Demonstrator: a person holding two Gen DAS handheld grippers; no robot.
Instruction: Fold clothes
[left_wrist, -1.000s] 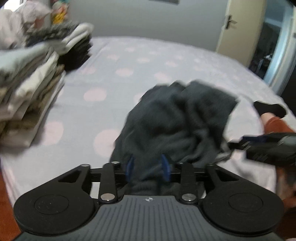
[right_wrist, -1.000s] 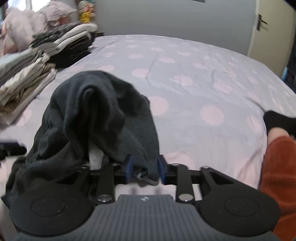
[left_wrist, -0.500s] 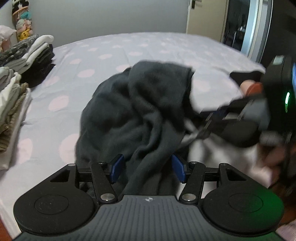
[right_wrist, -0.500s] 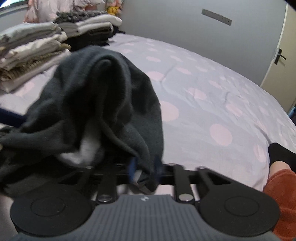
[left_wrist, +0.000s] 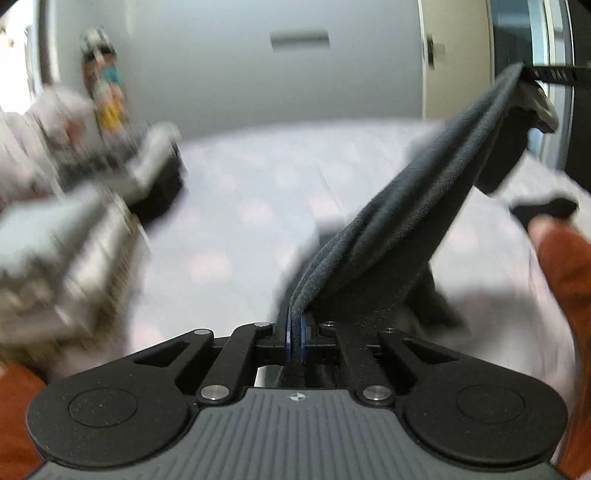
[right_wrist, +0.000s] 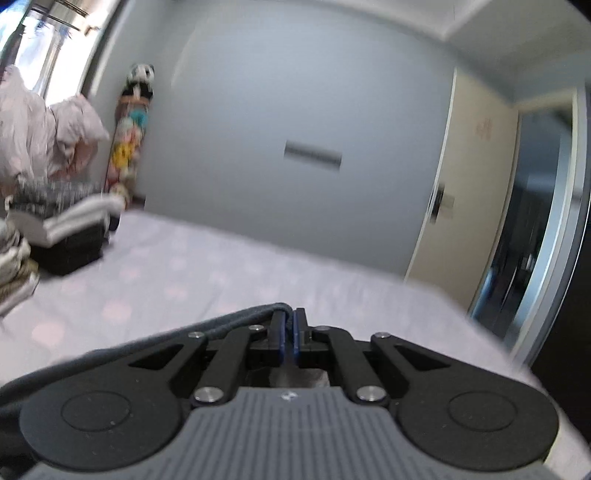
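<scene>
Left tool (left_wrist: 294, 334) clamped on dark grey garment (left_wrist: 406, 206), stretched taut toward 1 o'clock; right tool (right_wrist: 289, 334) clamped on its edge, nearly level.

**Blur, crops, hidden bits**

Folded stacks (left_wrist: 74, 229) left of left tongs (left_wrist: 294, 334): motion-smeared, items unreadable. Dark garment (left_wrist: 402, 221) lower end hidden under tongs body. Right tongs (left_wrist: 532, 75) cropped by right edge. In right wrist view garment (right_wrist: 110, 354) mostly hidden behind tongs (right_wrist: 289, 334); bedspread (right_wrist: 207, 266) spots blurred.
</scene>
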